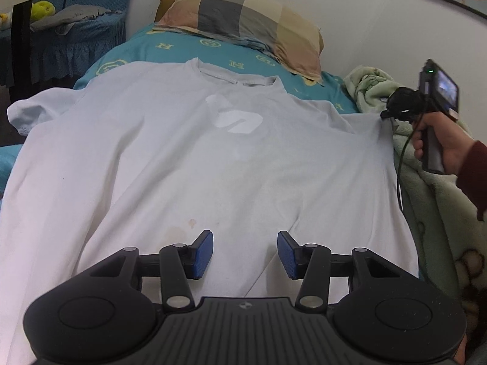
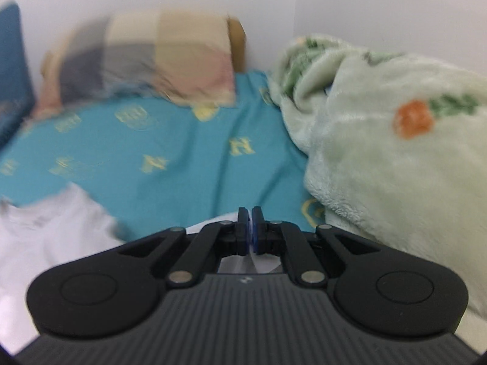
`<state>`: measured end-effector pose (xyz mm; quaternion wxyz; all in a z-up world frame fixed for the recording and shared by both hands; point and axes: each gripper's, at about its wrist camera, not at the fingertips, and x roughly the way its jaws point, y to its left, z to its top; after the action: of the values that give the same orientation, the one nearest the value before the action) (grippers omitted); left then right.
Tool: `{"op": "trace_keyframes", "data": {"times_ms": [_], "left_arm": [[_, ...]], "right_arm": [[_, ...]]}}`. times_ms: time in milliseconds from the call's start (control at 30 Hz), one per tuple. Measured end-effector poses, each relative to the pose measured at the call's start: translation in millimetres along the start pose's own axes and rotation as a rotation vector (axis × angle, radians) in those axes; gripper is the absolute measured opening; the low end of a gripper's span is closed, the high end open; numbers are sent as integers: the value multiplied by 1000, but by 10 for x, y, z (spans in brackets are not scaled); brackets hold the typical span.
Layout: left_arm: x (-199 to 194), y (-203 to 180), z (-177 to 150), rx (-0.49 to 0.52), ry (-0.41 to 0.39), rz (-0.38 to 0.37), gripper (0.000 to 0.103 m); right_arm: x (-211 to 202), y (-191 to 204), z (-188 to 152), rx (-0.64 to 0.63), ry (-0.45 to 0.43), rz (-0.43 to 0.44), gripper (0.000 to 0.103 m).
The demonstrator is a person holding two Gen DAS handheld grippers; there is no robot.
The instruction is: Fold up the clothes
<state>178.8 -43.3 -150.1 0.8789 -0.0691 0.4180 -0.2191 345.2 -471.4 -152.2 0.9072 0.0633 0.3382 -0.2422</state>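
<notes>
A white T-shirt [image 1: 188,158] with a pale chest logo lies spread flat, front up, on the bed, collar toward the pillow. My left gripper [image 1: 245,254] is open and empty, hovering over the shirt's lower hem area. My right gripper [image 1: 388,114] is at the shirt's right sleeve edge, held by a hand. In the right wrist view the right gripper [image 2: 251,231] is shut on a fold of the white shirt [image 2: 51,237], with white cloth showing between and below the pads. That view is blurred.
A teal patterned bedsheet [image 1: 182,50] covers the bed. A checked pillow [image 1: 240,21] lies at the head by the wall. A pale green fleece blanket [image 2: 380,152] is piled along the right side. A blue-covered chair [image 1: 67,39] stands at the far left.
</notes>
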Motion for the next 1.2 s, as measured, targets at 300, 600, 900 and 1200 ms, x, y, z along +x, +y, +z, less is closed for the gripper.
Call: {"op": "trace_keyframes", "data": {"times_ms": [300,600,900,1200], "left_arm": [[123,104,-2,-26,17,-2,49],[-49,124,-3,-84,-13,-24,50],[-96,140,-17,-102,-34,-7,50],[24,194,-29,-115,-9,-4,50]], "right_arm": [[133,-267,-254,163,11,106,20],[-589,-444,-723,459,76,260,60],[-515,-365,-1124,452,242,90,36],[-251,-186,-1132,300,194,207,37]]}}
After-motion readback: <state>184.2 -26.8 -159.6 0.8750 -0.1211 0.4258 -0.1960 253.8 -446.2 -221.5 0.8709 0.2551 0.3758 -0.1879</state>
